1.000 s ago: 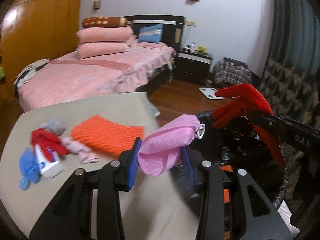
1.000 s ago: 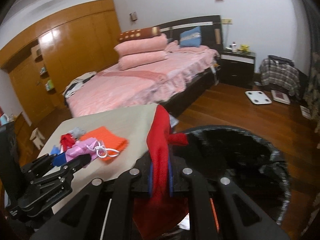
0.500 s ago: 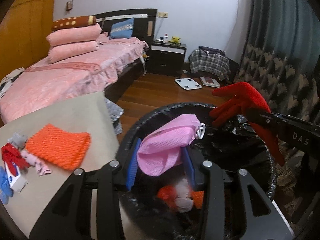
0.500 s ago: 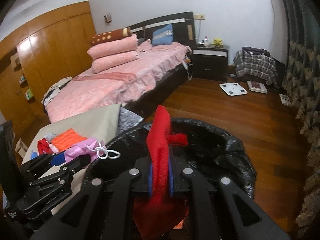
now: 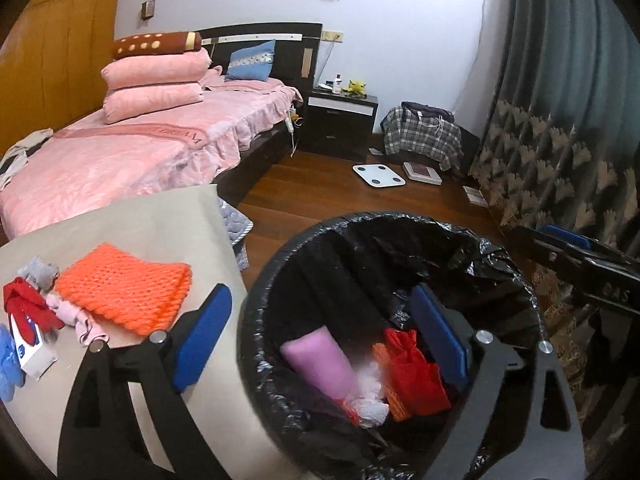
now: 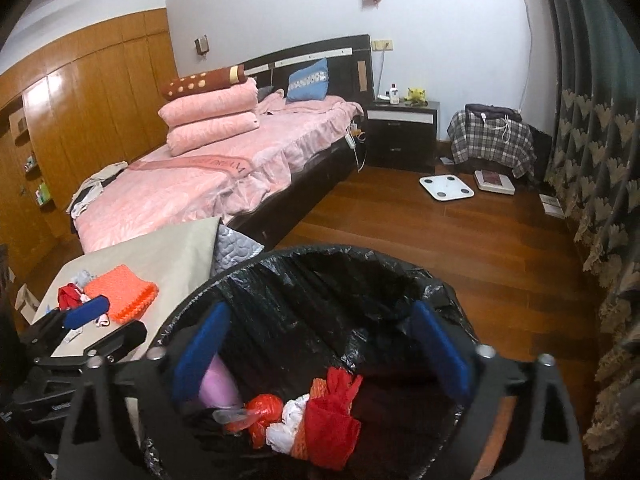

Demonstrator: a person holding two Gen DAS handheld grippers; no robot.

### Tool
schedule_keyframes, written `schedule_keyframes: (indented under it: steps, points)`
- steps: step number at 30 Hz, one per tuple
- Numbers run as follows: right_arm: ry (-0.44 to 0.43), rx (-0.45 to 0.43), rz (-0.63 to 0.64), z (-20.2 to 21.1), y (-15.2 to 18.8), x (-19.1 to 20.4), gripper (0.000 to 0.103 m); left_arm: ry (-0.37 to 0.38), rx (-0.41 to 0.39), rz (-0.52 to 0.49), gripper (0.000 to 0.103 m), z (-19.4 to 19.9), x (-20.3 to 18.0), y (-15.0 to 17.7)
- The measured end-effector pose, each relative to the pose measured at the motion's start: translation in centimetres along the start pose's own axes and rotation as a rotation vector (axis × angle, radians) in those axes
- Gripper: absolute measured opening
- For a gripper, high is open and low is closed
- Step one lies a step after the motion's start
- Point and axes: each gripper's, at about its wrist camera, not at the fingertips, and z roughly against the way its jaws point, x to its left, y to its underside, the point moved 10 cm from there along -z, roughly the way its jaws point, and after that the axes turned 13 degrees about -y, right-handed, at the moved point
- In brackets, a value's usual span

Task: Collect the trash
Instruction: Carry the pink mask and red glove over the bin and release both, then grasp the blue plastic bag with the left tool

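1. Down inside the black-lined trash bin (image 5: 256, 304), the pink mesh pouch (image 5: 320, 364) lies toward the left, the red glove (image 5: 412, 372) toward the right, with white crumpled plastic (image 5: 370, 400) and an orange scrap (image 5: 390, 396) between and under them; the right wrist view adds a red-orange wad (image 6: 262, 408) near the middle.
2. Left gripper (image 5: 320, 336) hangs over the bin with its blue pads (image 5: 202, 340) spread wide and nothing between them; one pad is over the table edge, the other over the liner.
3. Right gripper (image 6: 320, 352) is likewise splayed wide and empty above the bin.
4. Half a second ago the left tongs pinched the pink pouch and the right tongs pinched the red glove above the bin; both have since let go, and both items now rest among the trash.
5. On the beige table (image 5: 132, 224) beside the bin lie an orange knit cloth (image 5: 124, 292), a pale pink rag (image 5: 78, 318), a red cloth (image 5: 30, 304), a grey scrap (image 5: 38, 272), a white box (image 5: 32, 348) and a blue glove (image 5: 8, 364).
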Motion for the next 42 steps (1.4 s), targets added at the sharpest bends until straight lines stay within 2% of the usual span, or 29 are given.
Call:
schedule_keyframes:
  steps: [6, 13, 18, 30, 36, 42]
  points:
    - [-0.022, -0.013, 0.015, 0.3, -0.4, 1.2, 0.093, -0.045, -0.018, 0.012, 0.088, 1.1, 2.1, 0.0]
    - [-0.058, -0.023, 0.037, 0.1, -0.7, 3.9, 0.096, -0.145, -0.038, 0.063, 0.089, 2.8, 7.4, 0.3]
    - [-0.121, -0.014, 0.063, -1.2, -0.8, 7.8, 0.097, -0.23, -0.036, 0.111, 0.09, 4.0, 11.9, 1.4]
    - [-0.289, 0.045, 0.189, -6.4, 0.6, 20.0, 0.097, -0.408, -0.017, 0.208, 0.09, 6.4, 22.8, 4.3]
    - [-0.314, 0.084, 0.247, -9.7, 2.5, 24.3, 0.097, -0.487, -0.003, 0.259, 0.089, 7.1, 27.6, 5.7]
    - [-0.31, 0.126, 0.269, -12.6, 4.3, 26.3, 0.097, -0.548, 0.026, 0.292, 0.089, 7.1, 31.3, 7.5]
